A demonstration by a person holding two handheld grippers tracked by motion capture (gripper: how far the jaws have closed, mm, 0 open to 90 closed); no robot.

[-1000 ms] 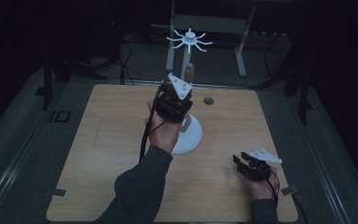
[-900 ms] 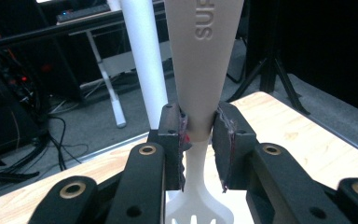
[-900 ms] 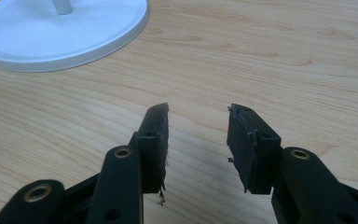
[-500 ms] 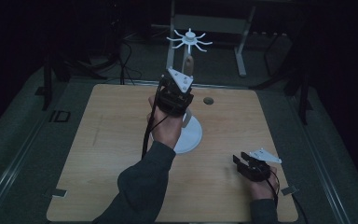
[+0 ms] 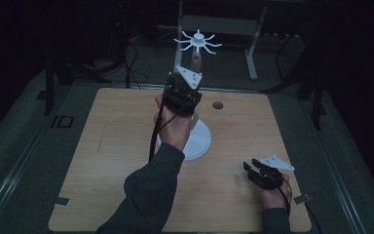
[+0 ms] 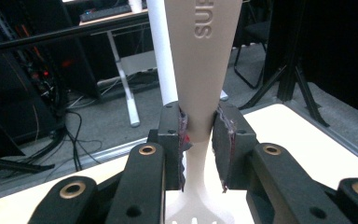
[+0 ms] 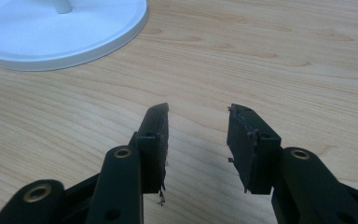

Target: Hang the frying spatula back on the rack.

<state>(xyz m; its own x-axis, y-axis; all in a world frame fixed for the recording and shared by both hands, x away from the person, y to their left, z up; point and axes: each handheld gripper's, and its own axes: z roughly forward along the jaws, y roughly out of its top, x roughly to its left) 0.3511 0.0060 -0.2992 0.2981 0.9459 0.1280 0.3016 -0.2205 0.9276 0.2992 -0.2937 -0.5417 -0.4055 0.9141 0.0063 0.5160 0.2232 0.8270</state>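
Beige utensil handle (image 6: 200,65) clamped upright between left hand-held gripper (image 6: 199,140) jaws.

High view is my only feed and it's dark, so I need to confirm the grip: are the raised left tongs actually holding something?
Observer: Yes. In the left gripper view the left tongs are shut on a beige utensil, gripping its narrow neck.
Operator: Which way up is it?
Observer: The wide part with raised letters SUP points up, and a slotted end flares out below the tongs, right by the white pole.
Operator: And the right tongs?
Observer: The right tongs are open with nothing between them, low over bare table.
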